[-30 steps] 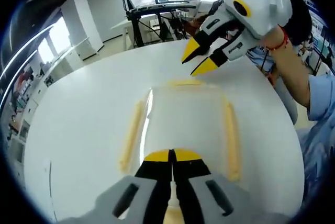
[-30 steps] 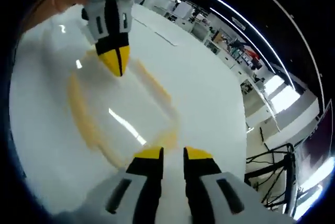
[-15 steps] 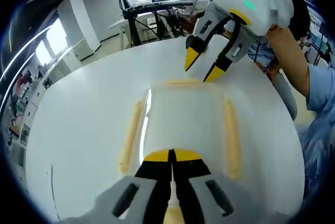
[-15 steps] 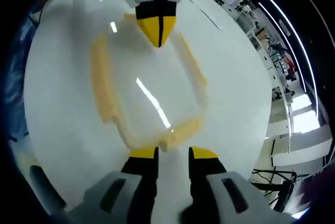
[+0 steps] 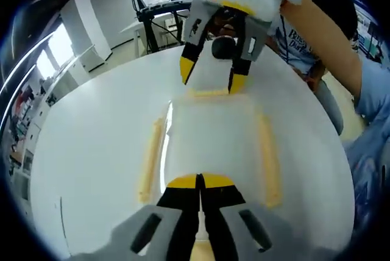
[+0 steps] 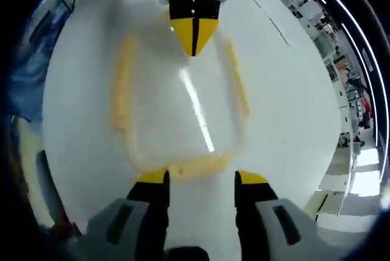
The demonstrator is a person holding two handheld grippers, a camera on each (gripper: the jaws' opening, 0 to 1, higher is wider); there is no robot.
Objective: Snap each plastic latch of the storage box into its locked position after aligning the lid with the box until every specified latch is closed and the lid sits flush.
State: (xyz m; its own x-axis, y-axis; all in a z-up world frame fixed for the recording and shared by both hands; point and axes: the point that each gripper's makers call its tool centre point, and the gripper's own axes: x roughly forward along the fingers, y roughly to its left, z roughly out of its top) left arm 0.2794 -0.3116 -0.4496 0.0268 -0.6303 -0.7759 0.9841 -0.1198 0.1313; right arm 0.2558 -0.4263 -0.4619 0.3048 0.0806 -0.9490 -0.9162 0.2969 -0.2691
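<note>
Closing in on the far-end latch step, by my read: the clear storage box sits mid-counter with its lid on, and both grippers are stationed at opposite short ends.

Left gripper view, near to far:
- Left gripper at 6 o'clock, jaws pressed together with nothing between them, tips resting at the near edge of the lid. Looks like it is pinning that end down.
- Yellow side latches at 9 o'clock and 3 o'clock lie along the long sides. Whether they are snapped home I cannot tell.
- Far-end latch at 12 o'clock, with the right gripper spread apart just above it, one tip on each side of the latch's length.

Right gripper view:
- The same right gripper at 6 o'clock, jaws apart, holding nothing, straddling that end latch, just beside it.
- The left gripper's joined tips at 12 o'clock on the opposite end.

Next move, as I judge it: bring the right gripper down onto the end latch and press it over the rim until it seats, while the left holds the lid flush. Risk is the lid shifting if the push is off-centre.

Surface: plain white round counter, glossy, glare streak across the lid.

Room: open workspace, a black metal stand beyond the counter at 11 o'clock, windows at 9 o'clock, a person's blue sleeve at 3 o'clock.
</note>
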